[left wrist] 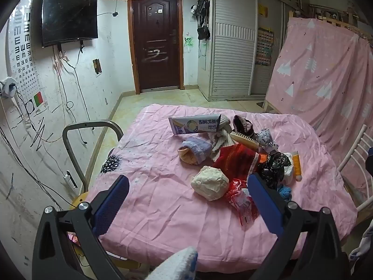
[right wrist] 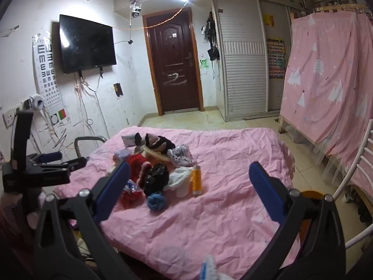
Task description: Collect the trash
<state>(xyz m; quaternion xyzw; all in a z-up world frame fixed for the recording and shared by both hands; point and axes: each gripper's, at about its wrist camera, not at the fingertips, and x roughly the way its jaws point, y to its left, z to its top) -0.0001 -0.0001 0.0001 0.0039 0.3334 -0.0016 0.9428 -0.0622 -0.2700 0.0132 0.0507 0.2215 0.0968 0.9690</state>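
Observation:
A pink-covered table (left wrist: 163, 198) holds a pile of items. In the left wrist view I see a crumpled cream paper ball (left wrist: 209, 183), a red plastic wrapper (left wrist: 242, 200), a crumpled black plastic bag (left wrist: 275, 165), a blue-white carton (left wrist: 194, 124), an orange tube (left wrist: 296, 164), socks and a brush (left wrist: 243, 140). My left gripper (left wrist: 187, 184) is open above the near table edge, the paper ball between its fingers' line. My right gripper (right wrist: 190, 177) is open over the table (right wrist: 233, 163); the black bag (right wrist: 156, 178), orange tube (right wrist: 196, 179) and a blue wad (right wrist: 156, 201) lie ahead. The left gripper's body (right wrist: 44, 165) shows at the left.
A grey chair frame (left wrist: 86, 128) stands left of the table. A white metal chair (right wrist: 354, 175) stands at the right. A pink curtain (left wrist: 326, 70) hangs at the far right. A door (left wrist: 157, 42), wardrobe and wall TV (left wrist: 68, 14) are behind.

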